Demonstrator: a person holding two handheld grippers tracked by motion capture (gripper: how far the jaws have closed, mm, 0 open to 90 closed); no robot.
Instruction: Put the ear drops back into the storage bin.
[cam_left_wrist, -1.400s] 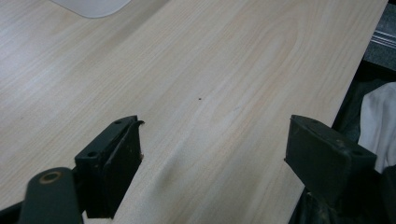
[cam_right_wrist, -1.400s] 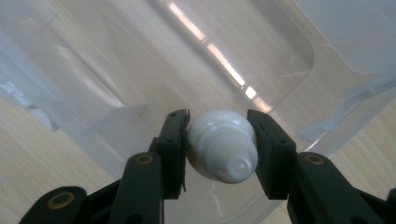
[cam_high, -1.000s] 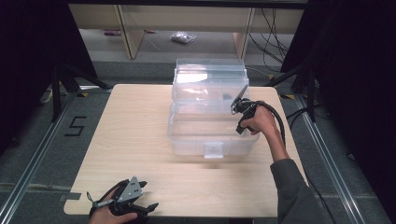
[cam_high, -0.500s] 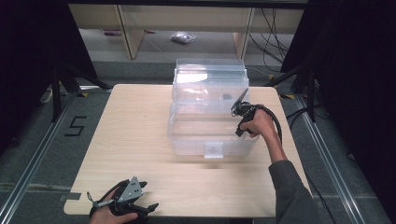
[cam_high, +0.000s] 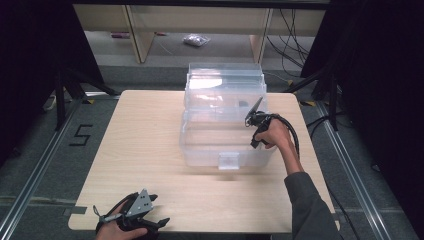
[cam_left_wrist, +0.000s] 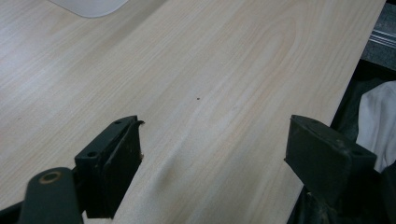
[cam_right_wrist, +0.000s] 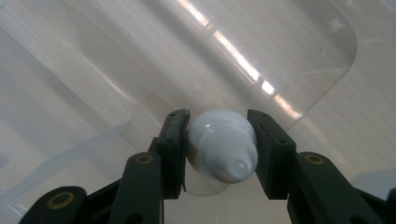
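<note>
In the right gripper view my right gripper (cam_right_wrist: 218, 140) is shut on a small white plastic bottle (cam_right_wrist: 223, 145) with a ribbed cap; the pads press on its two sides. Behind the bottle lies the pale floor of a clear plastic box (cam_right_wrist: 140, 56). Seen from the high view, that gripper (cam_high: 256, 107) reaches over the right rim of the clear box (cam_high: 220, 145) in the middle of the table. My left gripper (cam_high: 159, 209) rests at the table's front left corner. In the left gripper view its jaws (cam_left_wrist: 212, 140) stand wide open over bare wood.
The box's lid (cam_high: 225, 77) stands open at the back. The light wooden table (cam_high: 140, 135) has free room left of the box. A white cloth (cam_left_wrist: 378, 107) shows past the table edge in the left gripper view. Shelving (cam_high: 135, 30) stands behind the table.
</note>
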